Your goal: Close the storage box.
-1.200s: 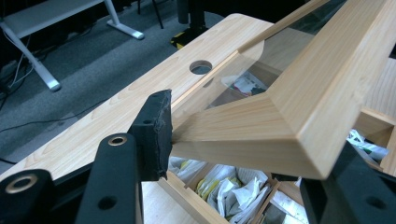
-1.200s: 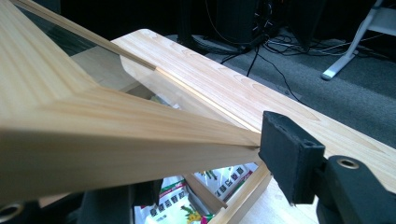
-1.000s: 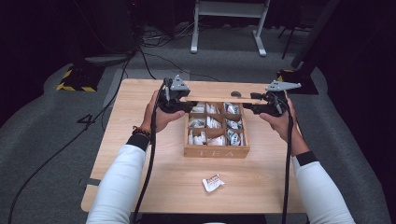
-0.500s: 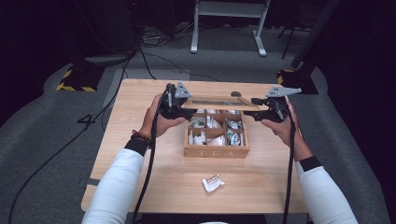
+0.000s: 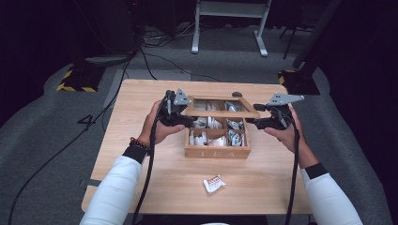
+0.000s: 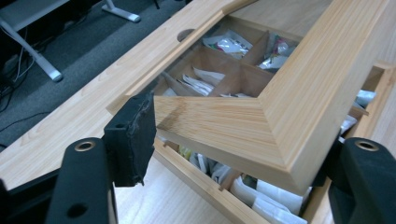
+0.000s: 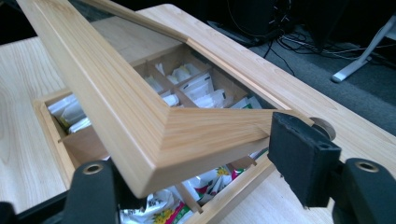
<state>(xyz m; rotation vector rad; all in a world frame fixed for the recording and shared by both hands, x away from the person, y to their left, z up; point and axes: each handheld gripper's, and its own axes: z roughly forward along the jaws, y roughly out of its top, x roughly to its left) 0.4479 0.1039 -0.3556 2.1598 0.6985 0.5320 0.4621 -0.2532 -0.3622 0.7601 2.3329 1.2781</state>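
A wooden tea box (image 5: 217,152), its compartments full of tea bags (image 7: 196,88), stands mid-table. Its framed lid (image 5: 220,113) hangs tilted, half lowered over the box. My left gripper (image 5: 187,121) holds the lid's left front corner (image 6: 280,93), with a pad (image 6: 130,140) against the frame's edge. My right gripper (image 5: 253,122) holds the right front corner (image 7: 140,116), with a pad (image 7: 299,158) against the frame's end. Both pairs of jaws have just been opening, and the lid corners still sit between them. The far jaw in each gripper view is partly hidden by the lid.
One loose tea bag (image 5: 213,183) lies on the table (image 5: 141,187) near the front edge. A small dark round spot (image 5: 237,94) sits behind the box. Cables, a striped base (image 5: 75,84) and a white stand (image 5: 230,9) lie on the floor beyond.
The lid has swung down from nearly upright to half lowered over the box. Both hands came toward the person with it.
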